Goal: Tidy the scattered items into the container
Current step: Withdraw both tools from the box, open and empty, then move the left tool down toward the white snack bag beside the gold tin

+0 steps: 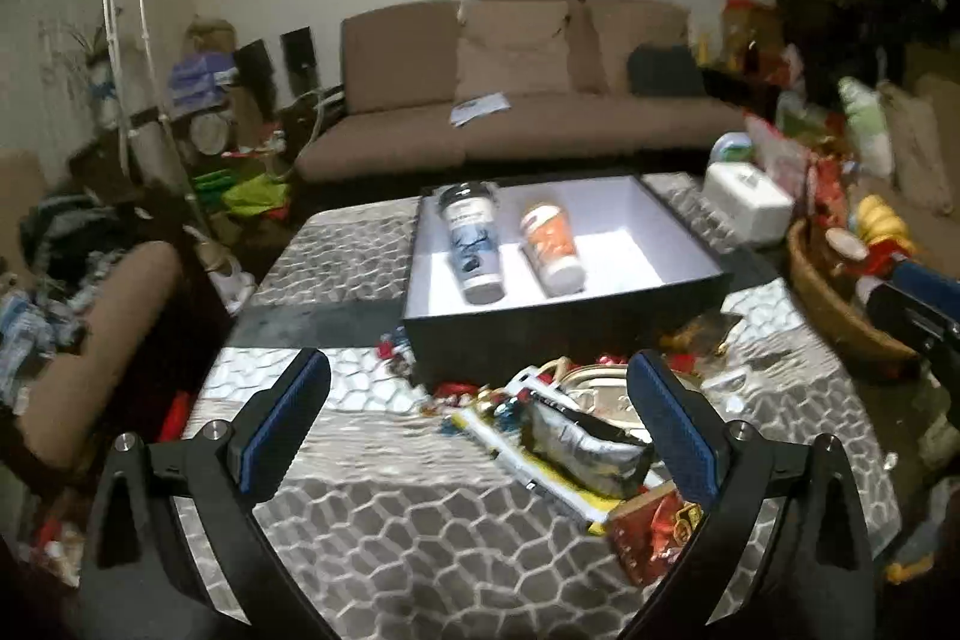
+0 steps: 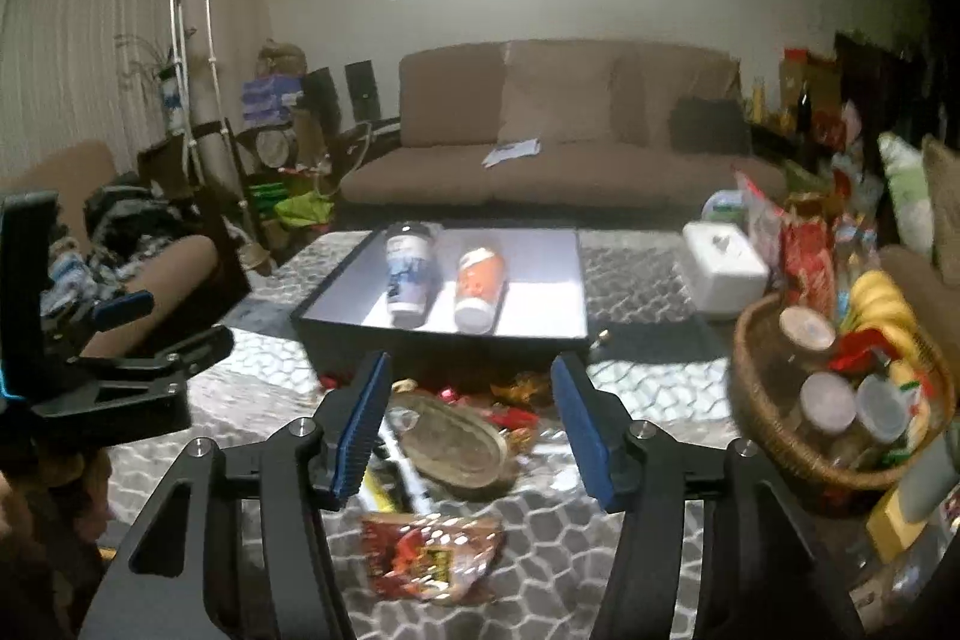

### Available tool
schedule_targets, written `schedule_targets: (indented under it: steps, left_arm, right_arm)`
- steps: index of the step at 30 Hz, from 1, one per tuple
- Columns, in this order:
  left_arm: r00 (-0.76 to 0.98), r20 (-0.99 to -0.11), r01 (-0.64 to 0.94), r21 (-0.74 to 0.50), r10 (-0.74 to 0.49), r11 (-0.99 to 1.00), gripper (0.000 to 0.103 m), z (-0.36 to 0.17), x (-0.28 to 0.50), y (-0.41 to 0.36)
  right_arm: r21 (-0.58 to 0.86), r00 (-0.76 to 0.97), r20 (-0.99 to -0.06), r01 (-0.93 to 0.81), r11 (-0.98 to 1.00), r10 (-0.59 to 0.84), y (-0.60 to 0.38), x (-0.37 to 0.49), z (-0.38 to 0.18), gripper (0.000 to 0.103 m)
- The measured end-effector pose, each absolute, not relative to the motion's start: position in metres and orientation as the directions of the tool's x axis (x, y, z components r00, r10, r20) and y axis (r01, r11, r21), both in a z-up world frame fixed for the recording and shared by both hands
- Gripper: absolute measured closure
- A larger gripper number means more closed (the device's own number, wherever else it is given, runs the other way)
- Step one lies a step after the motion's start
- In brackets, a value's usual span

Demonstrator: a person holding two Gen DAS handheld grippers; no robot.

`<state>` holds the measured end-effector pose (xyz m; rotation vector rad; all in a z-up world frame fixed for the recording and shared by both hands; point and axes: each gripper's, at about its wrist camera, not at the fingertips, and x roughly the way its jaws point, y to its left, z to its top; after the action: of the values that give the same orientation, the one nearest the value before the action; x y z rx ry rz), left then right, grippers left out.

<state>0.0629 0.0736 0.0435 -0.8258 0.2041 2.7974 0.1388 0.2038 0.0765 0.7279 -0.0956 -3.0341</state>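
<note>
Patterned tabletop (image 2: pixel 540 550) carrying black box (image 2: pixel 444 340) mid-surface; red snack packet (image 2: pixel 432 556) is lying near the front edge, light, crinkly, slippery — pinching an edge looks best. Left gripper (image 1: pixel 480 424) and right gripper (image 2: pixel 471 430) are hovering spread wide, empty.

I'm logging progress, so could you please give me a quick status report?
Left gripper open, empty; right gripper open, empty. Two cups lying in the box. Wrappers and metal tray on the table, nothing blocking.

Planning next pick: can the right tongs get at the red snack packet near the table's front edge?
Probably yes. The right tongs are open and empty, and the red snack packet lies uncovered on the table just below them, nothing between.
</note>
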Motion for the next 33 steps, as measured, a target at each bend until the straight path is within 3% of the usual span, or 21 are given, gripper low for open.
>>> schedule_targets:
  steps: [5, 8, 12, 16, 24, 33]
  left_arm:
    - [-0.721, -0.678, -0.266, 0.079, 0.144, -0.961, 0.004, 0.014, 0.033, 0.071]
    - [-0.659, -0.724, -0.307, 0.012, 0.204, -0.952, 0.012, 0.002, 0.022, 0.073]
    - [-0.629, -0.720, -0.355, -0.070, 0.294, -0.932, 0.013, 0.006, 0.018, 0.075]
    - [-0.671, -0.704, -0.339, 0.010, 0.234, -0.941, 0.013, 0.009, 0.016, 0.076]
    - [-0.469, -0.847, -0.324, -0.097, 0.249, -0.941, 0.014, -0.043, -0.006, 0.097]
    - [-0.447, -0.882, -0.306, -0.008, 0.152, -0.952, 0.013, -0.082, -0.005, 0.150]
  right_arm:
    - [0.097, -0.894, -0.445, 0.010, -0.995, -0.053, 0.211, 0.128, 0.069, 0.048]
    - [0.096, -0.883, -0.468, -0.017, -0.995, -0.030, 0.217, 0.118, 0.069, 0.048]
    - [0.112, -0.897, -0.440, -0.004, -0.994, -0.046, 0.221, 0.114, 0.077, 0.048]
    - [0.094, -0.900, -0.435, -0.052, -0.994, 0.006, 0.220, 0.106, 0.081, 0.048]
    - [0.108, -0.782, -0.619, -0.183, -0.977, 0.078, 0.236, 0.078, 0.045, 0.048]
    - [0.285, -0.705, -0.708, -0.246, -0.926, -0.031, 0.274, 0.077, 0.020, 0.048]
